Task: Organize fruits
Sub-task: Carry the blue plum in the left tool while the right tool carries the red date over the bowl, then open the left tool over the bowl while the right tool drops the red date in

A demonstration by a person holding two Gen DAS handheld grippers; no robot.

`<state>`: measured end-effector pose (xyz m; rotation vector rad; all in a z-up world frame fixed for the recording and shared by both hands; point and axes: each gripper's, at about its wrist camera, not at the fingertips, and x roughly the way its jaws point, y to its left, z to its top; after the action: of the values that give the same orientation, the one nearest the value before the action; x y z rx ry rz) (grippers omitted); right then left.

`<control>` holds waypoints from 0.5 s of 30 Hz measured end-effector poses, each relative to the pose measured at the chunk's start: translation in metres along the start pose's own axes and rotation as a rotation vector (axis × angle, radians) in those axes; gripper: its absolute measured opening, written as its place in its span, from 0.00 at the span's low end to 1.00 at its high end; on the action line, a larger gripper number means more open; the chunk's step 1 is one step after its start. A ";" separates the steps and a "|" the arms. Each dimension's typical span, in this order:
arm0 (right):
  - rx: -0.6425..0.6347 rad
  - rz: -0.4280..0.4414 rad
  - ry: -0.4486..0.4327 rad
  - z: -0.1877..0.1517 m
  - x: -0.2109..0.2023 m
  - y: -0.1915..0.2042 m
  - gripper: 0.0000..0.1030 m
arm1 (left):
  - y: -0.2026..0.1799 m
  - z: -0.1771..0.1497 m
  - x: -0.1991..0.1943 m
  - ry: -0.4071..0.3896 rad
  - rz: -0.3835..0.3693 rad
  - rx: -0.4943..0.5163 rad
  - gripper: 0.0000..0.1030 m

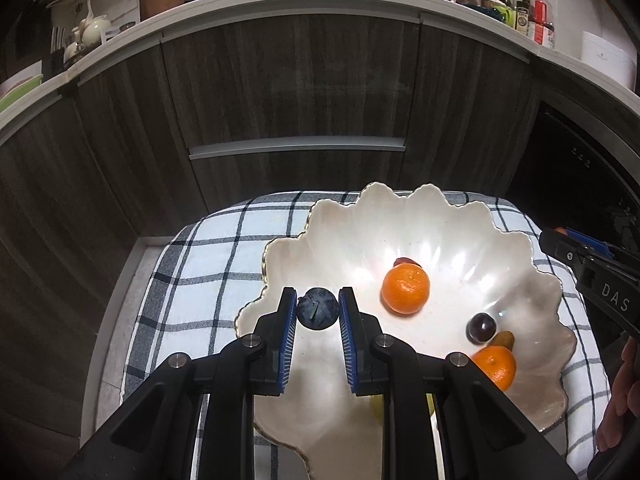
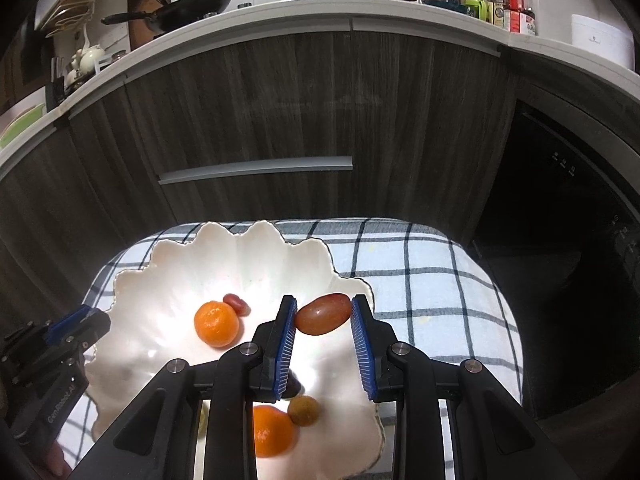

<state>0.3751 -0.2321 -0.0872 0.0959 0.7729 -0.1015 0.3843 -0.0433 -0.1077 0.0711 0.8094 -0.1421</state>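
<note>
Your left gripper (image 1: 318, 308) pinches a dark blue plum (image 1: 317, 309) between its two blue pads, holding it above the left rim of the white scalloped bowl (image 1: 440, 220). Your right gripper (image 2: 324, 314) has a reddish-brown oval fruit (image 2: 323, 314) between its pads; the left pad touches it, but a thin gap seems to show at the right pad, so you cannot tell whether it is truly clamped. That fruit hangs over the bowl's right rim.

Inside the bowl, a tangerine (image 1: 405, 289) lies near the middle with a small red fruit (image 2: 236, 304) touching its far side. Nearer to you sits a second tangerine (image 1: 495, 366), just beside a dark round grape (image 1: 481, 327) and a small brownish fruit (image 2: 303, 411). Something pale yellow-green shows under the left gripper's frame, too hidden to name.

The bowl rests on a blue-and-white checked cloth (image 2: 432, 280) that covers the worktop, with its far edge facing dark wood cabinet fronts (image 1: 280, 92). Along the counter above stand a black pan (image 2: 192, 6) and bottles (image 2: 516, 4).
</note>
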 end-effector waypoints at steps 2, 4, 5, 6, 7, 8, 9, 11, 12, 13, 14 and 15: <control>-0.002 0.001 0.006 0.001 0.004 0.000 0.29 | 0.001 0.001 0.003 0.003 0.003 -0.003 0.21; -0.006 0.004 0.014 0.002 0.008 0.001 0.29 | 0.001 0.001 0.004 0.006 0.000 -0.004 0.21; -0.006 0.005 0.018 0.003 0.009 0.001 0.29 | 0.001 0.001 0.005 0.007 -0.001 -0.005 0.21; -0.007 0.006 0.022 0.003 0.011 0.001 0.29 | 0.001 0.001 0.005 0.007 0.000 -0.006 0.21; -0.008 0.007 0.026 0.004 0.013 0.001 0.29 | 0.000 0.000 0.005 0.006 -0.001 -0.006 0.21; -0.008 0.010 0.028 0.004 0.014 0.001 0.29 | 0.000 0.000 0.006 0.007 -0.003 -0.006 0.22; -0.008 0.014 0.029 0.004 0.015 0.001 0.29 | 0.000 0.000 0.006 0.010 -0.005 -0.008 0.22; -0.013 0.021 0.034 0.005 0.016 0.001 0.29 | 0.000 -0.001 0.007 0.011 -0.001 -0.008 0.30; -0.017 0.021 0.036 0.005 0.017 0.002 0.29 | 0.000 -0.002 0.006 0.008 0.004 -0.011 0.39; -0.022 0.021 0.039 0.005 0.017 0.002 0.30 | 0.000 -0.002 0.005 0.006 0.005 -0.015 0.45; -0.025 0.018 0.041 0.004 0.017 0.003 0.31 | 0.001 -0.003 0.004 0.005 0.002 -0.019 0.47; -0.028 0.017 0.042 0.004 0.017 0.003 0.37 | 0.000 -0.003 0.003 0.004 -0.002 -0.019 0.48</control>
<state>0.3900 -0.2304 -0.0962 0.0779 0.8147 -0.0727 0.3844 -0.0429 -0.1124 0.0529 0.8152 -0.1360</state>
